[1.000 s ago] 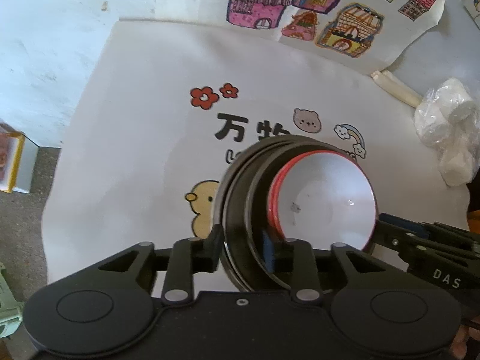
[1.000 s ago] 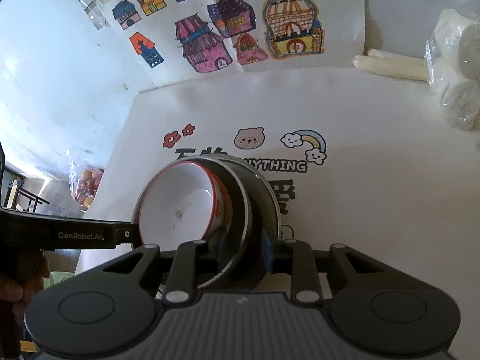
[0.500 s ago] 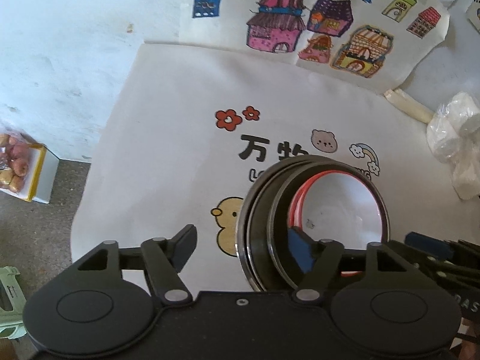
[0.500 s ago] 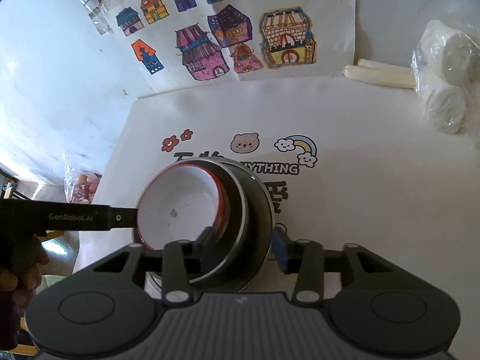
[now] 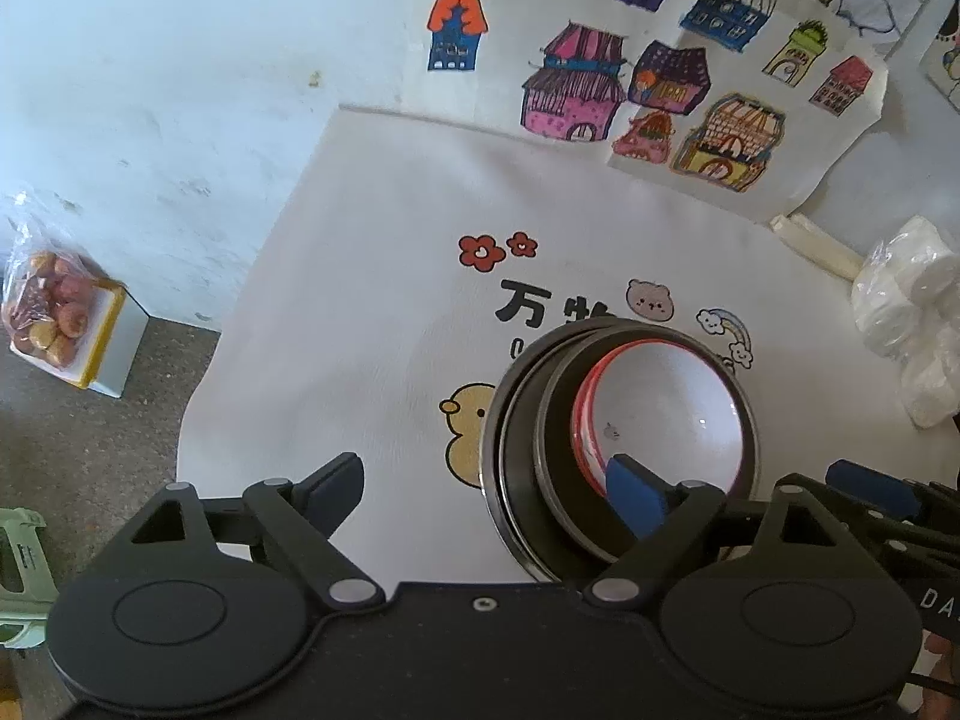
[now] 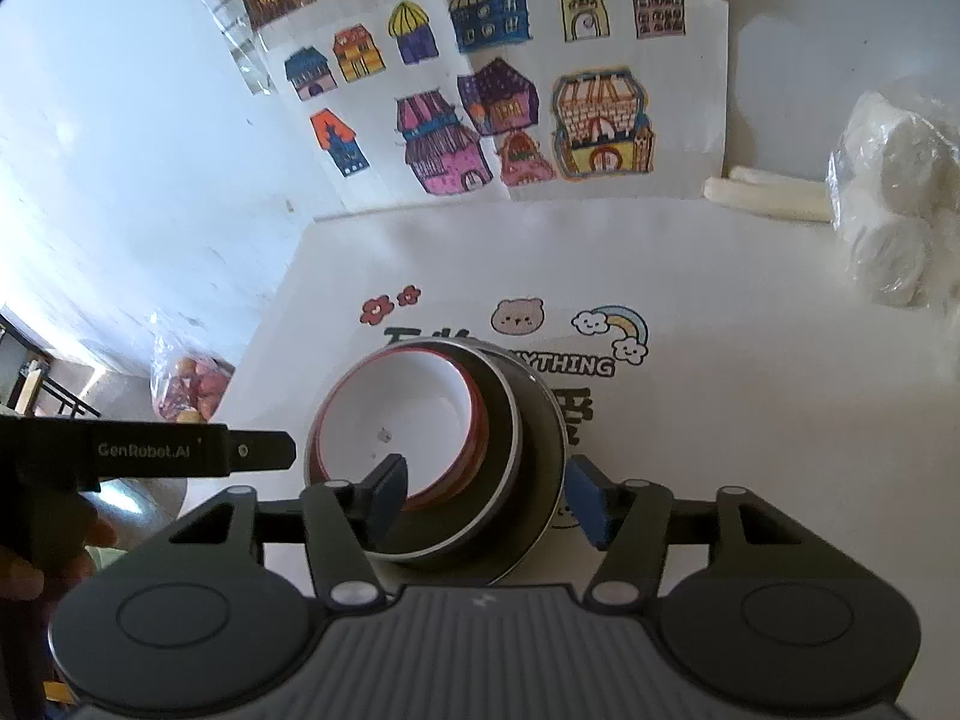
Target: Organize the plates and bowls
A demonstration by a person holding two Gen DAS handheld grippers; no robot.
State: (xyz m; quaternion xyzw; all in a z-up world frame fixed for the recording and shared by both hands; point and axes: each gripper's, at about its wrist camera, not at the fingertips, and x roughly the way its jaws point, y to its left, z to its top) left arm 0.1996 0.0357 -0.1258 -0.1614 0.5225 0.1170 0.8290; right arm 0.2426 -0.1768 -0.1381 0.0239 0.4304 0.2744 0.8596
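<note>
White printed tablecloth (image 5: 372, 324) carries one nested stack: two metal bowls (image 5: 516, 468) with one red-rimmed white bowl (image 5: 660, 414) inside. Left gripper (image 5: 480, 489) and right gripper (image 6: 486, 495): jaws wide, gripping nothing

Metal bowls (image 5: 516, 450): dull dark steel, brushed rims. Inner bowl (image 5: 660, 414): glossy white, red rim. Tablecloth (image 5: 372, 324): matt printed cloth. Bag (image 5: 906, 312), 3 o'clock: shiny clear plastic.

Black gripper (image 5: 480, 492), blue pads (image 5: 633, 504)
</note>
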